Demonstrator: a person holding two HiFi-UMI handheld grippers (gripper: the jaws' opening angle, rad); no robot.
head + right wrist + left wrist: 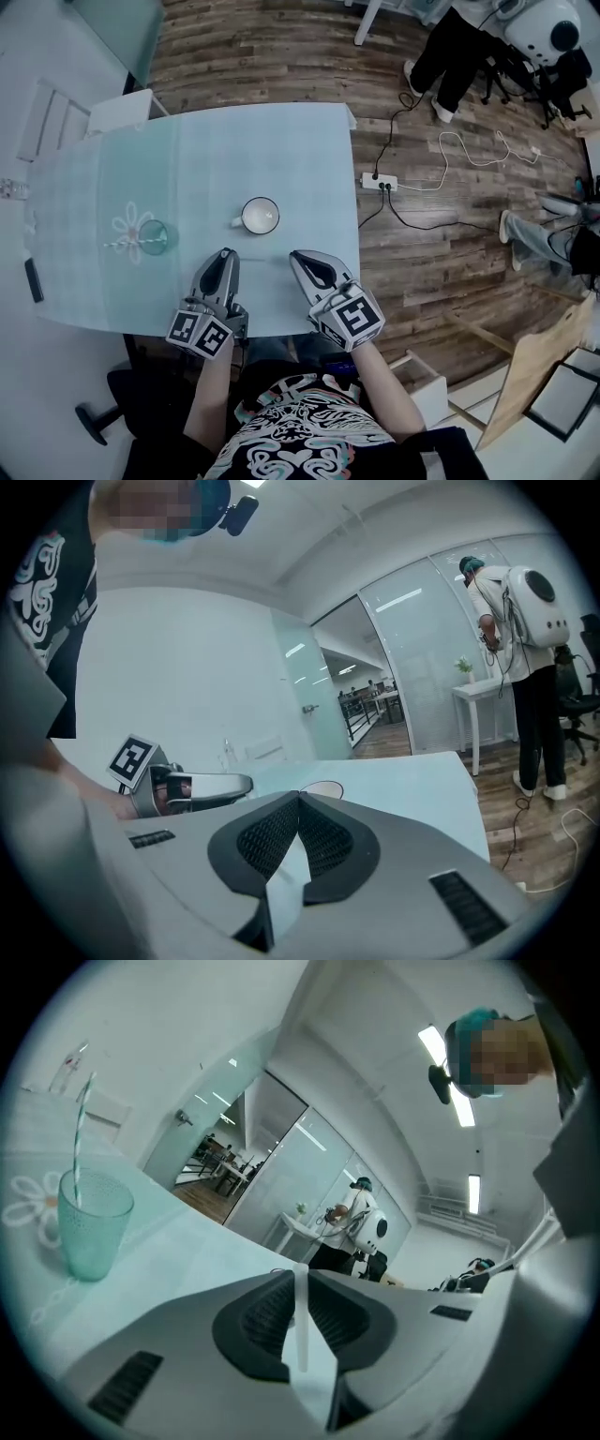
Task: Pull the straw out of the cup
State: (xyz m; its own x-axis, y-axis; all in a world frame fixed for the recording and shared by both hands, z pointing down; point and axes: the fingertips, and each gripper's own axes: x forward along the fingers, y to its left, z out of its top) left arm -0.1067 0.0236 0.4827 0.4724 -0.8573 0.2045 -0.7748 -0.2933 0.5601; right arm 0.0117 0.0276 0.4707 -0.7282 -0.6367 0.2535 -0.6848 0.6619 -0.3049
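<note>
No word, number or brand can be read anywhere. The left marker cube (pixel 199 333) and the right marker cube (pixel 352 319) carry only black-and-white square patterns; the shirt (pixel 291 442) shows swirls, not letters.

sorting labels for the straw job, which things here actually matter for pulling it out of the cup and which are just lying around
For the job: straw, green cup, left gripper, right gripper.

Just lying about: white mug, small dark flat object, power strip.
</note>
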